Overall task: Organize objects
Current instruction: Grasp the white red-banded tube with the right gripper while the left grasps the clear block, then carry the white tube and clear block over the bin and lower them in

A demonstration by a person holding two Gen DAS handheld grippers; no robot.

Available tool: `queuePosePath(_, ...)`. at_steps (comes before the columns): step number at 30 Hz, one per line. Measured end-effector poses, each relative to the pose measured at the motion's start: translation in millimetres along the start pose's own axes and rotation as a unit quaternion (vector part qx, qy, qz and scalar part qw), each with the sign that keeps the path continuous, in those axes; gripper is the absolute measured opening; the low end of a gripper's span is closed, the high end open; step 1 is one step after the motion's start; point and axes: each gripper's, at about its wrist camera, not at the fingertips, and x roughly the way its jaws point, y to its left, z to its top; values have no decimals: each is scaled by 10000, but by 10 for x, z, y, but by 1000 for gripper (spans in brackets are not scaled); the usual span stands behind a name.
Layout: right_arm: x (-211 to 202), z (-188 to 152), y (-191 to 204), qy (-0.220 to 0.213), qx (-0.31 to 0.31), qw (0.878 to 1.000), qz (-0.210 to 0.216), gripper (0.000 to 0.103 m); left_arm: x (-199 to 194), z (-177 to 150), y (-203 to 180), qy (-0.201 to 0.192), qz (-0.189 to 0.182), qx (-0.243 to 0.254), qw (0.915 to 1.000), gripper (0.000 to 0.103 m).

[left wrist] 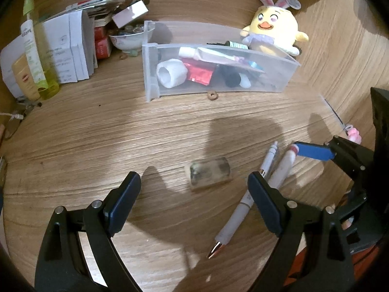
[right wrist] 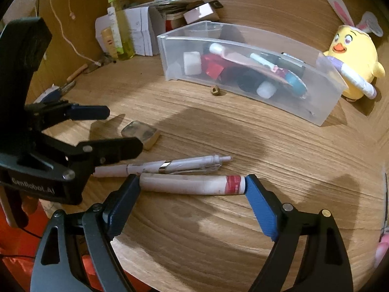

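Two sets of tongs over the wooden tabletop (left wrist: 73, 146). The right tongs (right wrist: 193, 185) stand wide, and a white tube with a red band (right wrist: 194, 184) lies crosswise between the pads, its long axis running pad to pad, red end against the right-hand pad; whether the pads press on it I cannot tell. Just beyond it, nearly parallel, lies a white pen (right wrist: 165, 166), clicker end pointing right in the right wrist view.

The left tongs (left wrist: 194, 182) gape wide with nothing gripped. A grubby eraser (left wrist: 210, 174) sits flat on the tabletop between and just ahead of the pads, touching neither. In this view the pen (left wrist: 235, 216) passes under the right-hand pad, its metal tip toward the camera.

Farther back stands a clear plastic tray (left wrist: 150, 73), long side across the view. Inside it: a white roll, red packets, a tube, something black. A yellow plush chick (left wrist: 274, 31) with bunny ears sits at its far end. A small brown ring (left wrist: 212, 95) lies just in front of the tray.
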Motion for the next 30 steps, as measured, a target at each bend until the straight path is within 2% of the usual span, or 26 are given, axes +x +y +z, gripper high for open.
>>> queuePosePath(3, -19, -6, -73, -71, 112, 9999, -56, 83, 41, 2, -13, 7, -38, 7, 10000, 90)
queuePosePath(5, -32, -12, -127, -100, 180, 9997, -91, 83, 65, 5, -22, 8, -70, 12, 10000, 85)
queuePosePath(11, -91, -19, -278, -180, 358, 9990, -217, 83, 75, 11, -89, -74, -17, 189, 9998, 60)
queuePosePath(12, -97, -14, -310, -189, 396, 9988, -235, 83, 76, 8, -110, -104, 24, 260, 9996, 47)
queuePosePath(13, -105, -8, -347, -205, 449, 9984, -257, 83, 75, 9, -126, -117, 50, 293, 9995, 44)
queuePosePath(19, -153, 42, -514, -324, 675, 9965, -364, 83, 19, 71, -103, -266, 134, 213, 9993, 44)
queuePosePath(30, -367, 289, -723, -767, 805, 9921, -581, 83, -203, 368, -125, -813, 82, 145, 9965, 44)
